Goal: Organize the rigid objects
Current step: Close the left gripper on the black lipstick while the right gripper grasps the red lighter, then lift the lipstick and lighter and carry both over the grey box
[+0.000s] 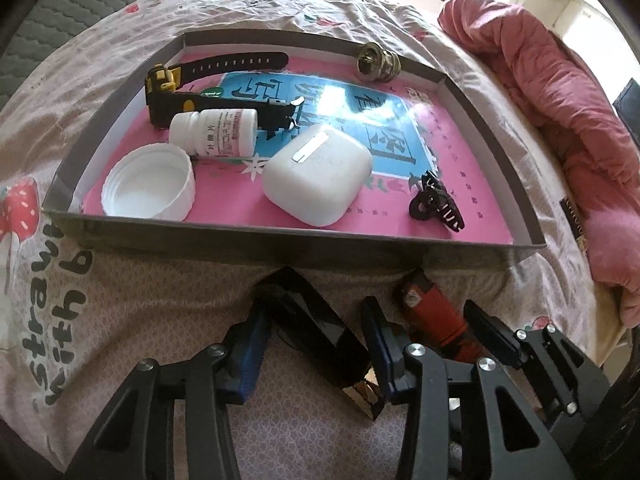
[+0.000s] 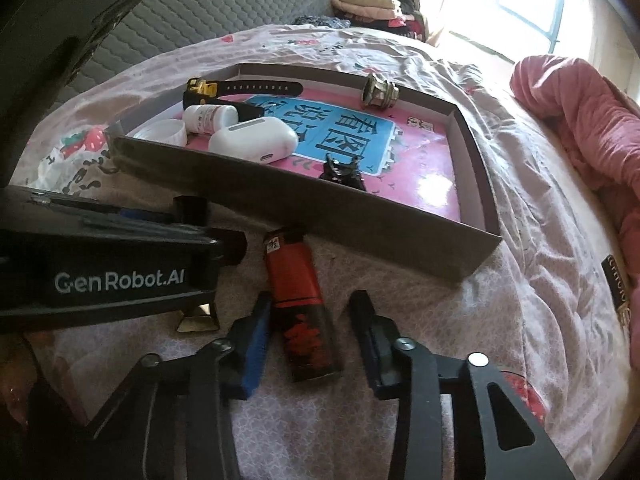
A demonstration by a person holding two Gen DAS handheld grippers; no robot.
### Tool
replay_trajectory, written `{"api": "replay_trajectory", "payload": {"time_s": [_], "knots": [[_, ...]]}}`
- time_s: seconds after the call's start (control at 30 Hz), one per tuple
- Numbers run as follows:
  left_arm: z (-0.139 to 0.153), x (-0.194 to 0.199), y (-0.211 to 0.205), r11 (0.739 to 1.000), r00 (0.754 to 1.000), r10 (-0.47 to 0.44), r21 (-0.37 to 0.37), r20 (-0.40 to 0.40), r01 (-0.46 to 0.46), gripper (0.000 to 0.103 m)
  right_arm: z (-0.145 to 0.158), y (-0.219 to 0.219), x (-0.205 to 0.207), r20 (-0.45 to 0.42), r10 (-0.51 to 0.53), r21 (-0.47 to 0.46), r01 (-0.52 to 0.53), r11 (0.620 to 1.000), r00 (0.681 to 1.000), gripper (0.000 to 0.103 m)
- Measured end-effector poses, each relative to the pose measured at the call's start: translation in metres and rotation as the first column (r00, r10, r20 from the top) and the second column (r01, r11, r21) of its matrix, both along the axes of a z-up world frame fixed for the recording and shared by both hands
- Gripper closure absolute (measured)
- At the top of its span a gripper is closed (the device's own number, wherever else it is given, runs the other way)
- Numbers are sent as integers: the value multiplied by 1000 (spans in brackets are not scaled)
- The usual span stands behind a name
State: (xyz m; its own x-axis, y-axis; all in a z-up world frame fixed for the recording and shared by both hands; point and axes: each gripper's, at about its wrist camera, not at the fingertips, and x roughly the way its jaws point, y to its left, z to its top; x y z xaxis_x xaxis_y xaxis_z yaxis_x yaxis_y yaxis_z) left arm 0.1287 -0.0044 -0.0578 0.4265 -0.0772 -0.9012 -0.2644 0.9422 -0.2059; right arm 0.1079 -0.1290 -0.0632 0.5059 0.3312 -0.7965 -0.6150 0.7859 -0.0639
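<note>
Pink-lined tray (image 1: 280,236) already holds a watch (image 1: 168,92), bottle (image 1: 212,132) and white case (image 1: 320,172), while the left gripper (image 1: 308,344) straddles a black lighter (image 1: 316,328) without visibly pinching it; in the right view, the right gripper (image 2: 308,344) brackets a red lighter (image 2: 300,300), one pad touching, jaws part-open.

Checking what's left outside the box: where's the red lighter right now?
The red lighter lies on the bedsheet just in front of the box, between the open fingers of the right hand-held gripper, beside the black bar.
</note>
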Motion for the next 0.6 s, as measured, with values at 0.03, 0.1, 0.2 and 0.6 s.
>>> {"api": "replay_trajectory", "payload": {"time_s": [0.03,0.1,0.2,0.6], "knots": [[0,0,-1,1000,1000,-4,5,-1,4,58,0,-2,1,-9,-5,8,5,1000,1000,68],[0,-1,-1,1000,1000,-13,9,-1,13,58,2,-6,1,-17,-13,17,14,1000,1000,73],[1,-5,3,1000,1000,-15,-18,7,15,59,4,-13,3,-26,-29,40,30,999,999,83],[14,-35,16,993,994,-40,-109,97,50,71,20,-37,3,-70,-63,176,74,981,996,84]]}}
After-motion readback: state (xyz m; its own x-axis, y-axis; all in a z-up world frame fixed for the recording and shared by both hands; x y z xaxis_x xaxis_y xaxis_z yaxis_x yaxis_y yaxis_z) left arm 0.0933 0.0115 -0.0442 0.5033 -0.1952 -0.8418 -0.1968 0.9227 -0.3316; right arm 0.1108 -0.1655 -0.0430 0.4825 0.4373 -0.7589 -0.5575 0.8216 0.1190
